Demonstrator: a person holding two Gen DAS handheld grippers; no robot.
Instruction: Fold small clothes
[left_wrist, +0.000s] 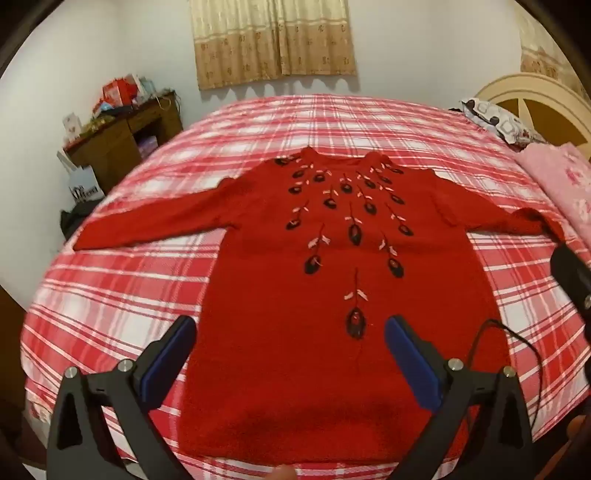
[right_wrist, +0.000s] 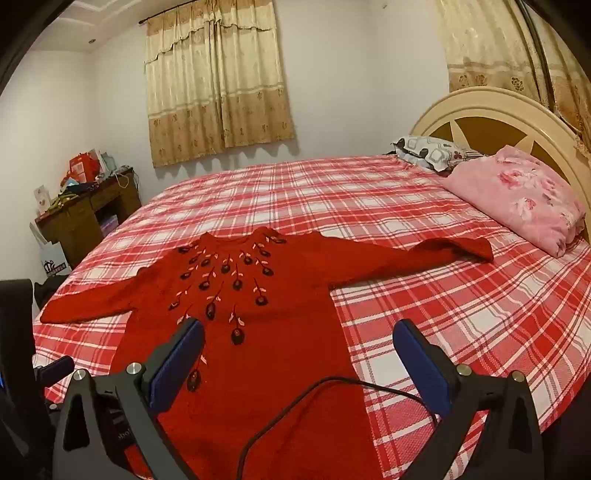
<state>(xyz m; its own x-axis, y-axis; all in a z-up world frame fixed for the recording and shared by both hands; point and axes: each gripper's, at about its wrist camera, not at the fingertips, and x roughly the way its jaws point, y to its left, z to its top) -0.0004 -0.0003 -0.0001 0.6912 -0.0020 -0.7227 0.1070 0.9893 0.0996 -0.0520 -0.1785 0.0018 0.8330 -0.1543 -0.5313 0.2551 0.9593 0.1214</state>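
We hold our left gripper (left_wrist: 290, 334) and right gripper (right_wrist: 298, 339) with jaws wide and empty above the red knitted sweater with dark flowers (left_wrist: 332, 266), which lies flat on the red-and-white checked bed cover (right_wrist: 424, 295) just past both jaws.

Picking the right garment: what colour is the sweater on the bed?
Red sweater with dark flower embroidery; clearest in the left wrist view.

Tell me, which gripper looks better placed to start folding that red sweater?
Probably left: the left gripper hangs open over the red sweater body. The right gripper, also open, straddles its edge.
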